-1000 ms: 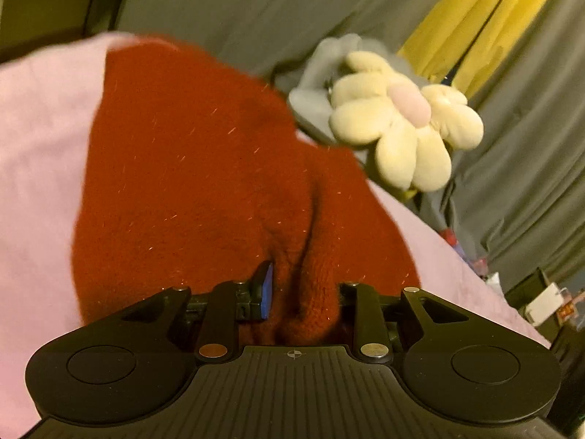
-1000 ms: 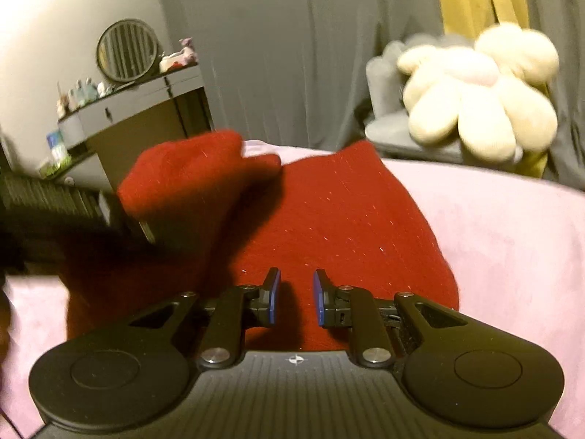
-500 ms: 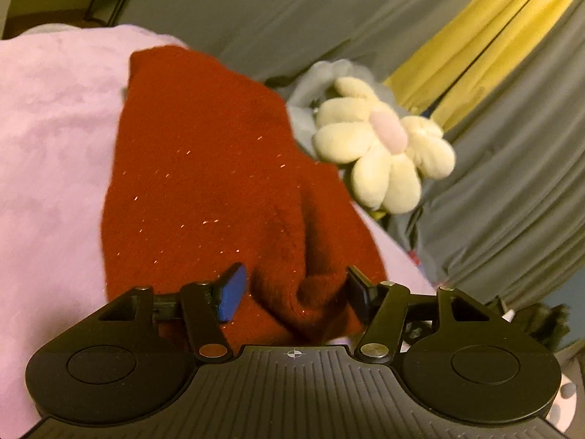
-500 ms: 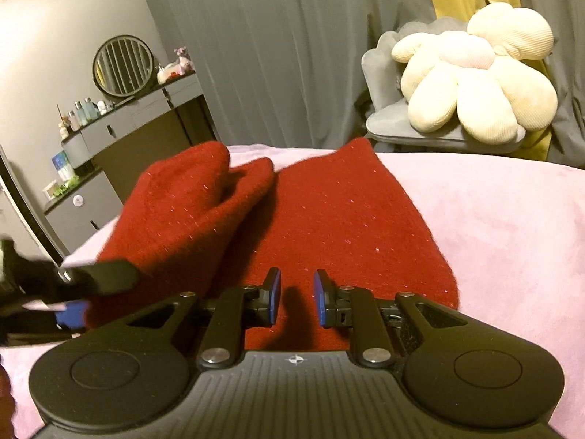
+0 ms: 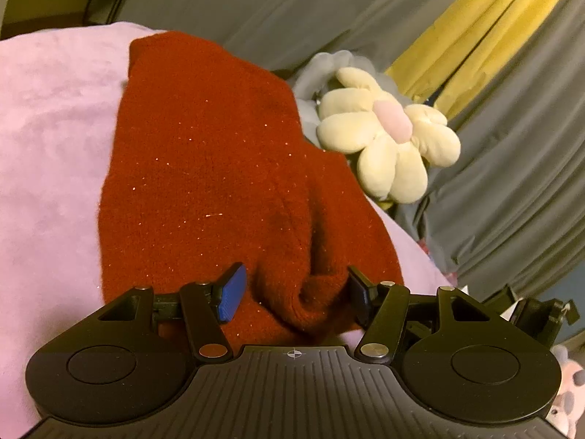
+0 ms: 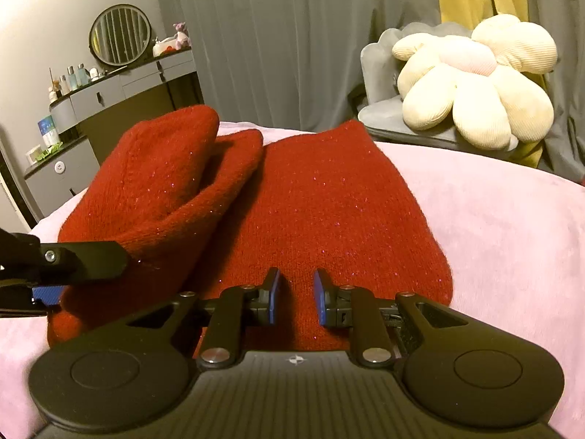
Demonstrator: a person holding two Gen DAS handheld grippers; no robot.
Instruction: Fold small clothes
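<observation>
No words, brand names or numbers can be read in either view. The box (image 6: 48,130) and bottles (image 6: 75,77) on the dresser (image 6: 109,109), at ten o'clock in the right wrist view, are too small and blurred to make out.

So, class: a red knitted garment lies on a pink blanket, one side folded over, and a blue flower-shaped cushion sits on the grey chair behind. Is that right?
The colour is wrong: the flower-shaped cushion is cream with a pink centre, as the right wrist view shows. The red knitted garment, pink blanket and grey chair stand as stated.

Bedroom: pink bedspread (image 6: 493,219), vanity mirror (image 6: 120,34), curtains (image 6: 292,29).
</observation>
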